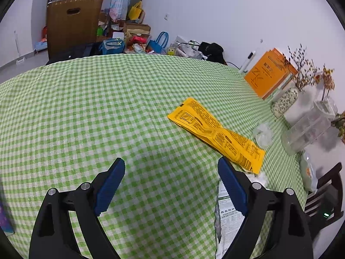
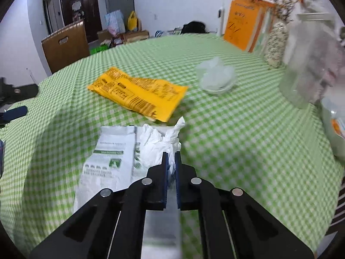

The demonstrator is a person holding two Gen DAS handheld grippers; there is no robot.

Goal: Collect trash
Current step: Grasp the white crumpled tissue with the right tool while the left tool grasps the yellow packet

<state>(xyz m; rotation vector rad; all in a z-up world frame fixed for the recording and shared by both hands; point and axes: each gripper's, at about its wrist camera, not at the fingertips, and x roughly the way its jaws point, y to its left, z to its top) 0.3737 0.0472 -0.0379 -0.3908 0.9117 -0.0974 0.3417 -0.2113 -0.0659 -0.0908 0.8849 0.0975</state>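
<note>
A: Right wrist view has the right gripper (image 2: 171, 164) clenched on the crumpled tissue (image 2: 160, 139), its blue pads pinched tight with white paper between them. Why so far back on it?

B: Probably because the tissue lies on top of the white bag (image 2: 107, 161); biting the near edge takes the soft paper alone and leaves the bag flat on the green checked tablecloth (image 2: 237, 140)

A: And the left gripper (image 1: 171, 168)?

B: Released, jaws wide apart, hovering over bare cloth with nothing between them. The yellow wrapper (image 1: 215, 133) lies flat just ahead and to its right, its near end close beside the tissue and the white bag, so I'd guess that's its target

A: Anything to steer clear of?

B: A small glass bowl (image 2: 216, 79) with something pale inside sits near the wrapper's far side, and a clear jar (image 2: 308, 64) and orange books (image 2: 243, 26) stand along the wall edge, well apart from the trash
</note>
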